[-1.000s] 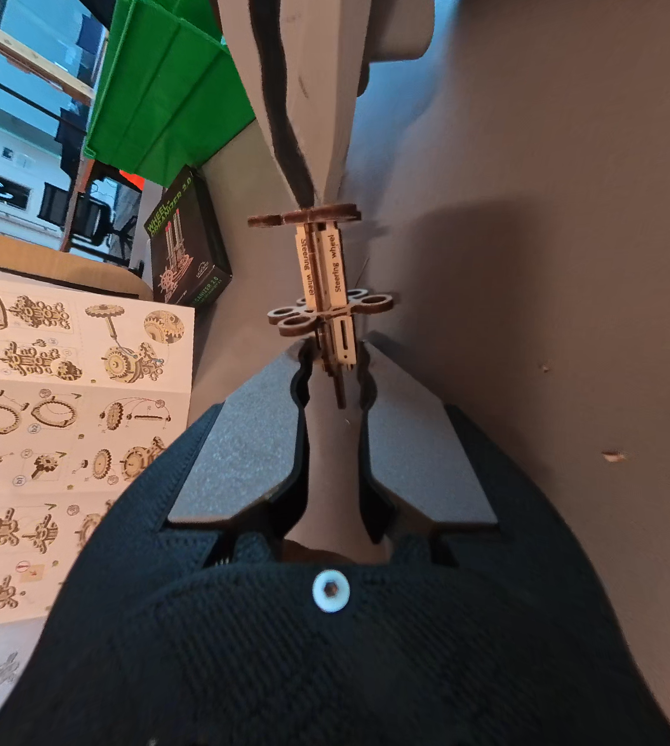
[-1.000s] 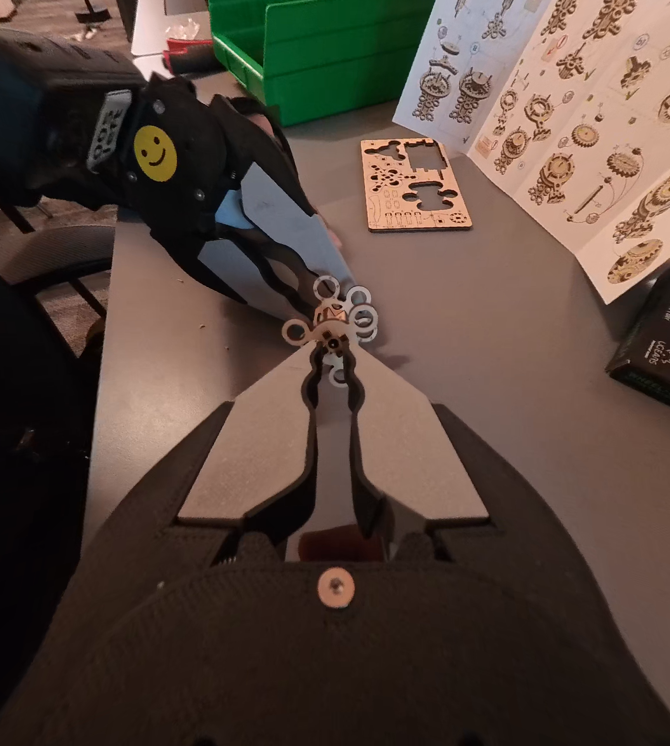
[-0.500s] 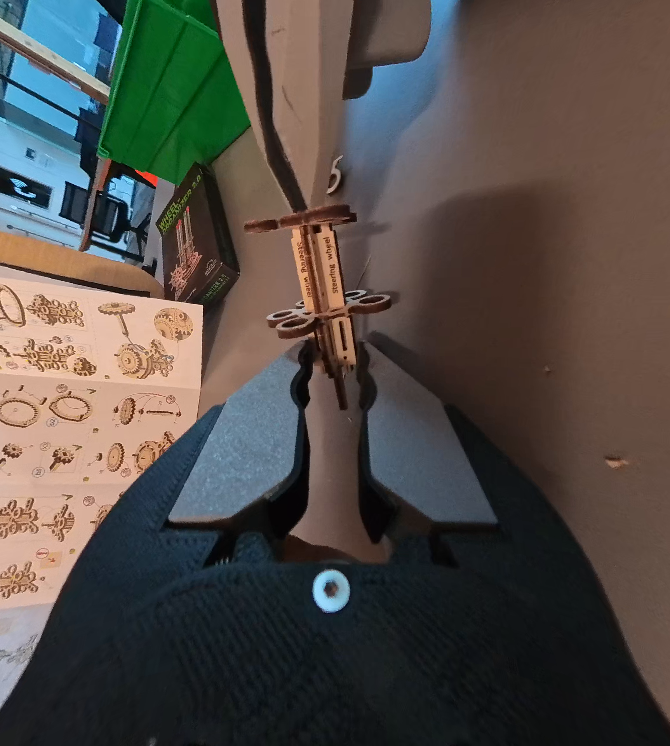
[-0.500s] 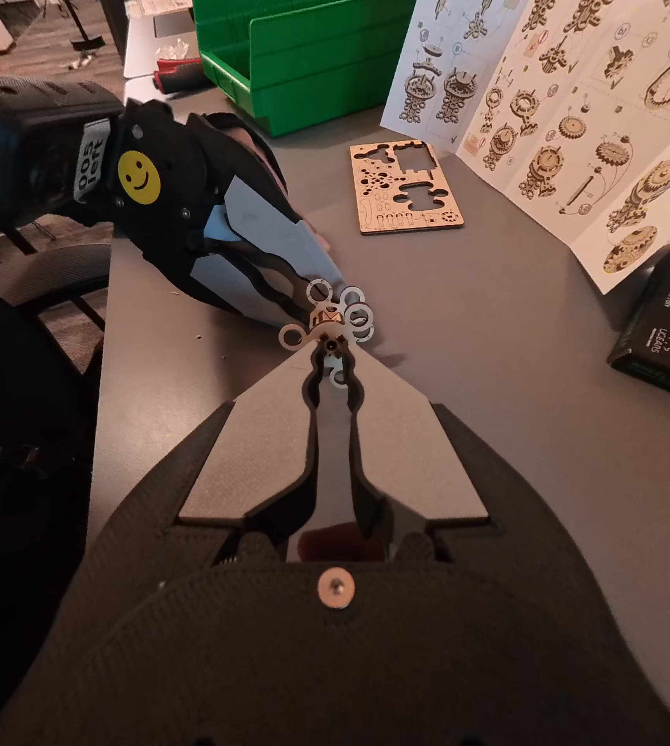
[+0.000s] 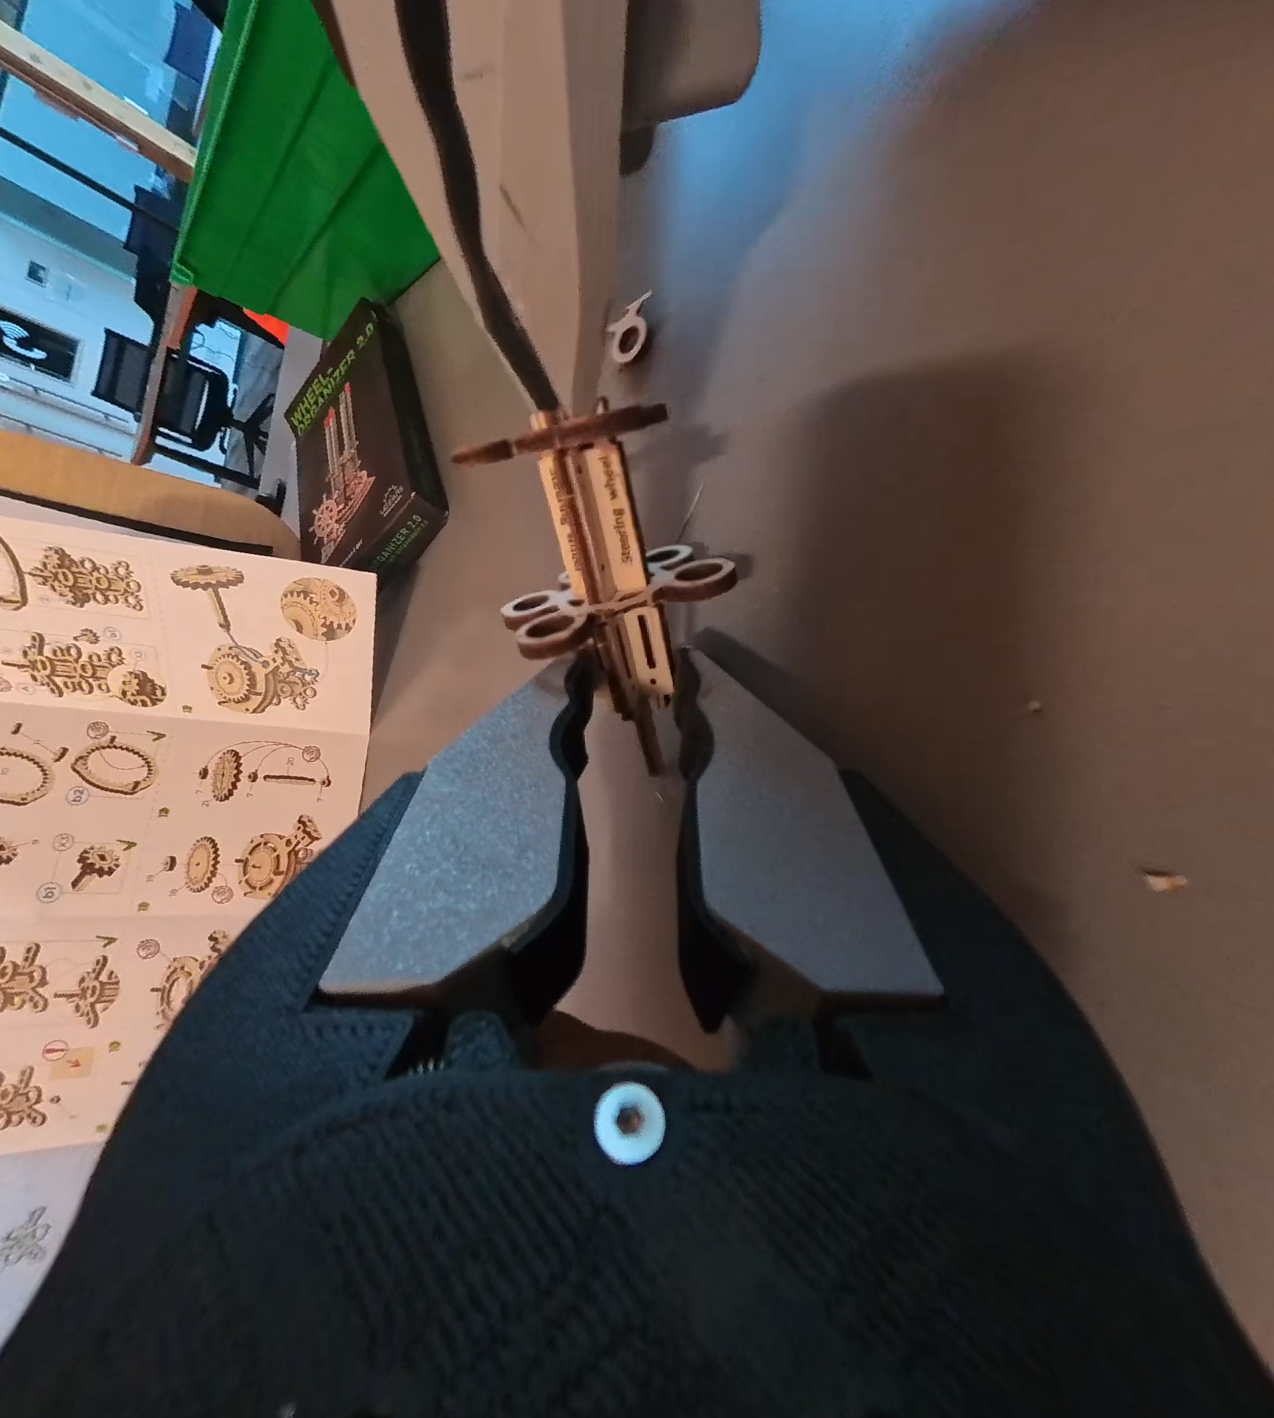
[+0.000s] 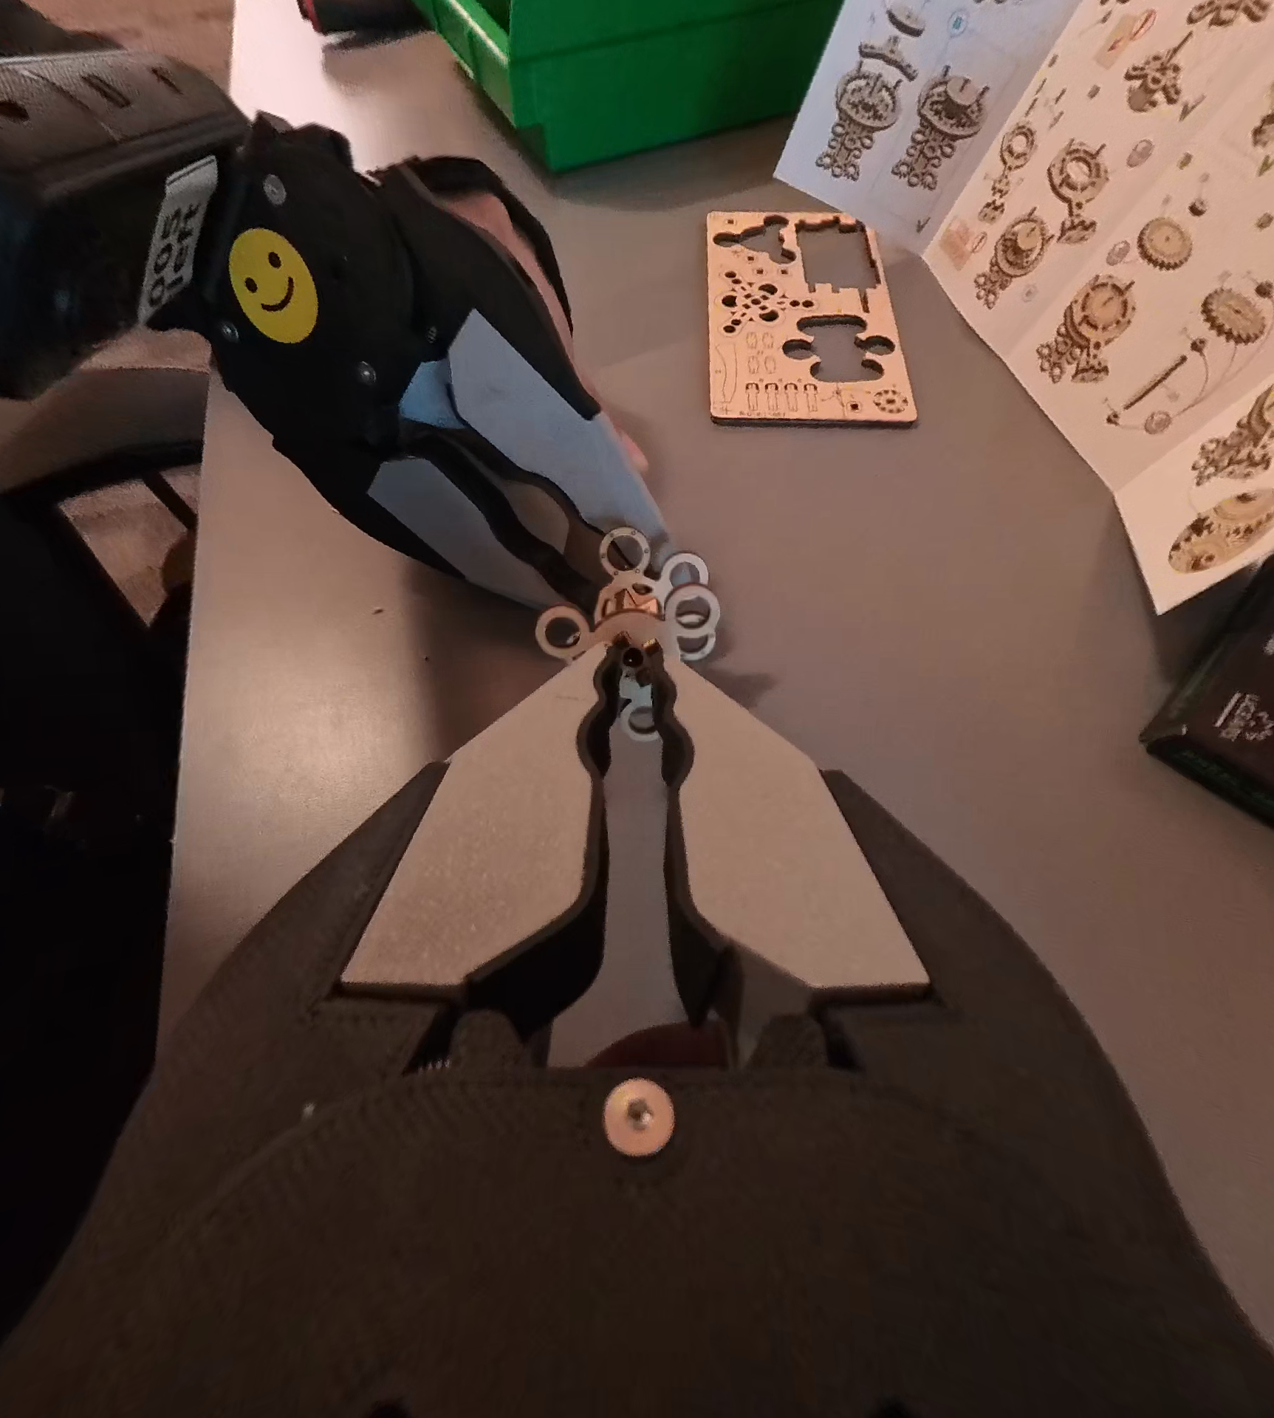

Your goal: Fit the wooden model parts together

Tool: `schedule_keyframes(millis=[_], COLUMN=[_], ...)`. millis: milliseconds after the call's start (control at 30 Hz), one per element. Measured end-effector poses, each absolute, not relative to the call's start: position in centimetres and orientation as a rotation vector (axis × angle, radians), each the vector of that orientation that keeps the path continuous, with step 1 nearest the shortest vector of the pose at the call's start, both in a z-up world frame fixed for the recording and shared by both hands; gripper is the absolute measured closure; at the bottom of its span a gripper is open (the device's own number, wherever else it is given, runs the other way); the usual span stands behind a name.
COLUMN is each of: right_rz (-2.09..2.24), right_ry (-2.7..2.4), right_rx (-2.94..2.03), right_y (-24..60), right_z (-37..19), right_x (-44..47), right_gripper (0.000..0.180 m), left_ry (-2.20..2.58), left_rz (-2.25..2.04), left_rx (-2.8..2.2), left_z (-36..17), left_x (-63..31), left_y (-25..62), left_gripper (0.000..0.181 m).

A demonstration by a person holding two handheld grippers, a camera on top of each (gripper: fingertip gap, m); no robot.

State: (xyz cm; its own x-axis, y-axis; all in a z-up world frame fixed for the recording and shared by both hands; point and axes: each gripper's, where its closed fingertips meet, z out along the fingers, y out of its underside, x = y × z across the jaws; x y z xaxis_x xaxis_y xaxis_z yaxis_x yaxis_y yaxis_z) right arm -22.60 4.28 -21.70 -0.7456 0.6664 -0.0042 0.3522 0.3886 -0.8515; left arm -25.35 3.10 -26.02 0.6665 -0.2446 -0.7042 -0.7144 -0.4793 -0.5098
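Change over the last second is small. The wooden model (image 5: 603, 537) has leaned a bit, and its shaft tip now pokes just past the top cross plate (image 5: 564, 437). That looks like the plate got seated a little further, so the press-fit is probably nearly done.

A small loose ring piece (image 5: 630, 330) has also come into view just beyond that plate. It's hard to tell whether it's lying on the table (image 5: 1002, 537).

The left gripper (image 5: 630, 675) is nearly closed, pinching the shaft's near end right at its tips. The right gripper (image 6: 627, 664) is clamped on the far end, with the model straight ahead of both.

For room, the table edge runs close on the right gripper's left. The cut-out plywood sheet (image 6: 810, 322) sits ahead, and the instruction sheet (image 6: 1117, 268) and black box (image 6: 1270, 729) are off to its right, all well apart from the model.
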Motion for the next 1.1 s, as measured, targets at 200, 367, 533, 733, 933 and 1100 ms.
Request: schedule_keyframes(millis=[200,367,533,733,933,1100], right_rz=[1.083,1.096,1.285,1.382,1.395,1.398], right_ry=[-2.468,-2.404,-2.363,-2.363,-2.355,-2.364], right_rx=[-0.910,-0.885,-0.905,-0.879,-0.871,-0.842], right_y=[5.0,5.2,5.2,5.0,4.9,5.0], right_z=[-23.4,-23.4,-23.4,-23.3,-23.4,-23.3], right_x=[-22.3,-22.8,-23.0,-23.1,-23.3,-23.4], right_gripper=[0.176,0.175,0.175,0.175,0.175,0.175], left_ry=[0.738,0.727,0.716,0.719,0.712,0.719], left_rz=[0.726,0.692,0.658,0.664,0.679,0.677], left_rx=[-2.036,-2.039,-2.042,-2.041,-2.043,-2.037], left_z=[-26.0,-26.0,-26.0,-26.1,-26.0,-26.0], left_x=[-25.6,-25.7,-25.7,-25.8,-26.0,-26.1], left_y=[3.0,2.9,2.9,2.9,2.9,2.9], left_gripper=[0.163,0.164,0.164,0.165,0.165,0.164])
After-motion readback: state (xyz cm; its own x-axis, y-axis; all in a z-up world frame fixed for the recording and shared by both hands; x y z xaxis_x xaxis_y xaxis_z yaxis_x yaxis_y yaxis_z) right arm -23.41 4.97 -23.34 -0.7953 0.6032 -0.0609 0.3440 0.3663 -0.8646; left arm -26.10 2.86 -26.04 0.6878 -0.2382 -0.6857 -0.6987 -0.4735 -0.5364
